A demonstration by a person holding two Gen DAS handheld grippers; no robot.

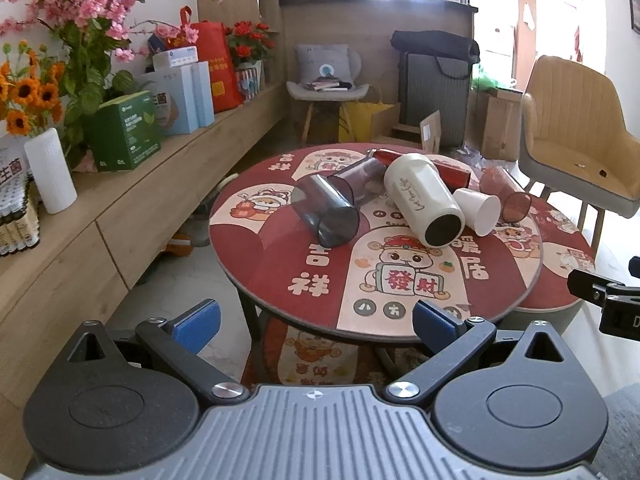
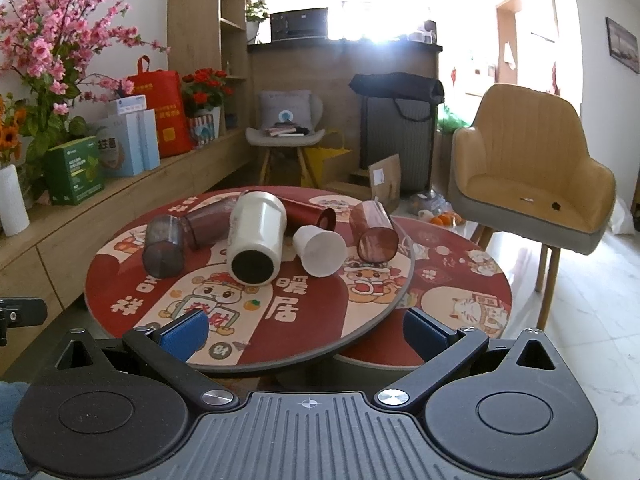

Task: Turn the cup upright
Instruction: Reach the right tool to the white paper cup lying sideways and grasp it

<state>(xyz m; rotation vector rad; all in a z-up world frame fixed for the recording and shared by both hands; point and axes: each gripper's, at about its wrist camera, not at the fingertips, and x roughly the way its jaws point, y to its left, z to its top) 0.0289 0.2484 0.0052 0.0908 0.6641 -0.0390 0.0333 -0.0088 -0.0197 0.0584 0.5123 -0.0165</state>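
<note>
Red and cream cartoon print covers the round bench [image 1: 304, 276], and 6 cups lie tipped on their sides across it. Biggest is the cream cup [image 1: 423, 199], its dark mouth turned toward the near edge, lying across a red cup [image 1: 448, 171] behind it. Just to its right, touching it, lies a small white cup [image 1: 479, 209], and farther right a translucent pink cup [image 1: 505, 194]. On the other side, a smoky grey cup [image 1: 326, 210] lies near a darker tinted cup [image 1: 362, 179].

Both tools hang short of the bench, touching nothing. Left hand-held gripper [image 1: 316, 326] has its blue pads spread wide over the near rim; right hand-held gripper [image 2: 306, 334] is spread just as wide, nothing between its pads. A second, lower round bench [image 2: 460, 292] sits partly under the first, and a tan chair [image 2: 528, 176] stands beyond.
</note>
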